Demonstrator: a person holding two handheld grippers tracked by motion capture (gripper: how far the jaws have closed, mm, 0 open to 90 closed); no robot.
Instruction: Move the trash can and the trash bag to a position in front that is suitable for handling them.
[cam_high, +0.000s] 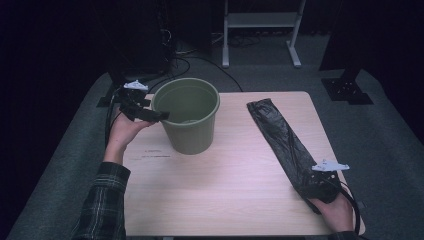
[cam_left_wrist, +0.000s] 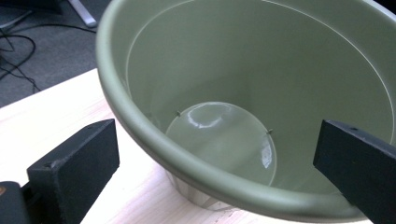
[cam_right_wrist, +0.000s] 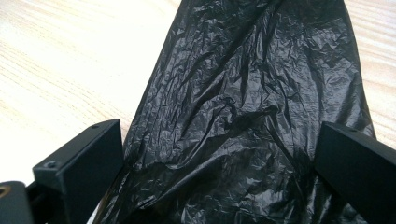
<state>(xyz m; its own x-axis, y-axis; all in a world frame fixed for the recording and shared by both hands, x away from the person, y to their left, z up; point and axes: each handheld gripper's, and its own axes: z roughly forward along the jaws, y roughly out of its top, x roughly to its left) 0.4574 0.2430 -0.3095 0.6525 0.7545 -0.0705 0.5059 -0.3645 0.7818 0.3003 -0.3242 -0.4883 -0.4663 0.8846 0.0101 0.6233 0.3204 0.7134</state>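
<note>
1. Underneath, a pale wooden table (cam_high: 235, 185) stands on grey carpet in a dark room.
2. Lying flat at right, the black bag (cam_high: 282, 137) runs long from near-right to far-left.
3. Right claw (cam_right_wrist: 219, 177) straddles its near end, released; left claw (cam_left_wrist: 215, 163), released, spans the green bucket's (cam_high: 190, 135) rim.

White stand (cam_high: 261, 30), cables (cam_high: 182, 60) on grey floor (cam_high: 75, 145).

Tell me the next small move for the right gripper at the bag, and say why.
Probably close the right gripper on the black plastic bag. Its jaws stand open on either side of the bag's near end, which lies flat on the table and is not yet pinched. The left gripper is open too, straddling the rim of the empty green bucket, seemingly ready to steady it.
</note>
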